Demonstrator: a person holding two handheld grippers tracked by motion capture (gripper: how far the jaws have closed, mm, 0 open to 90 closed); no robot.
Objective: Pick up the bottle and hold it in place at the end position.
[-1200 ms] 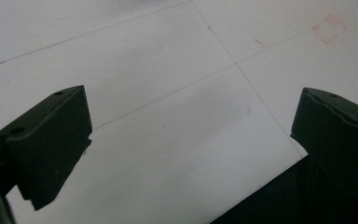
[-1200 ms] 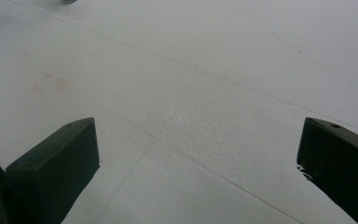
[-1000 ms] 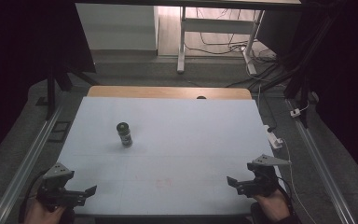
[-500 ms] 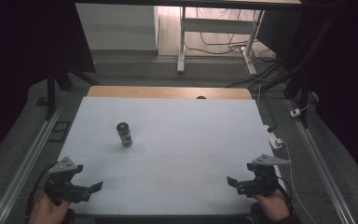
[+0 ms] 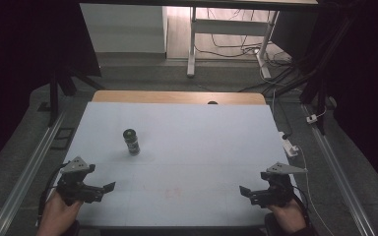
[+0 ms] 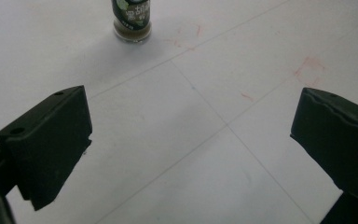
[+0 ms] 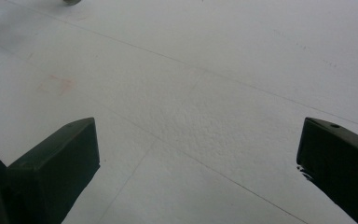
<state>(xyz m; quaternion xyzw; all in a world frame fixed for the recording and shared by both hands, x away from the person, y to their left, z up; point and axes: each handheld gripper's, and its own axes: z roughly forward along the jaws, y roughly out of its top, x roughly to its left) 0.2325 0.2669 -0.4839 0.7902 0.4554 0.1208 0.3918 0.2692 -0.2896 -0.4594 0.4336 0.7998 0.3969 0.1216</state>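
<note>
The left gripper (image 5: 94, 189) sits at the near left corner of the worktop (image 5: 216, 147), nearer the person than the small dark bottle (image 5: 132, 141), its jaws spread wide and holding nothing. In the left gripper view the bottle (image 6: 131, 21) stands upright beyond the open jaws, off toward the left one. To take it well, I judge this gripper should swing until the bottle sits between the jaws, travel low and level, and close on the body below the cap without nudging it over. The right gripper (image 5: 256, 192), well apart from the bottle at the near right, is likewise wide open and empty; it is best kept out of the way.
</note>
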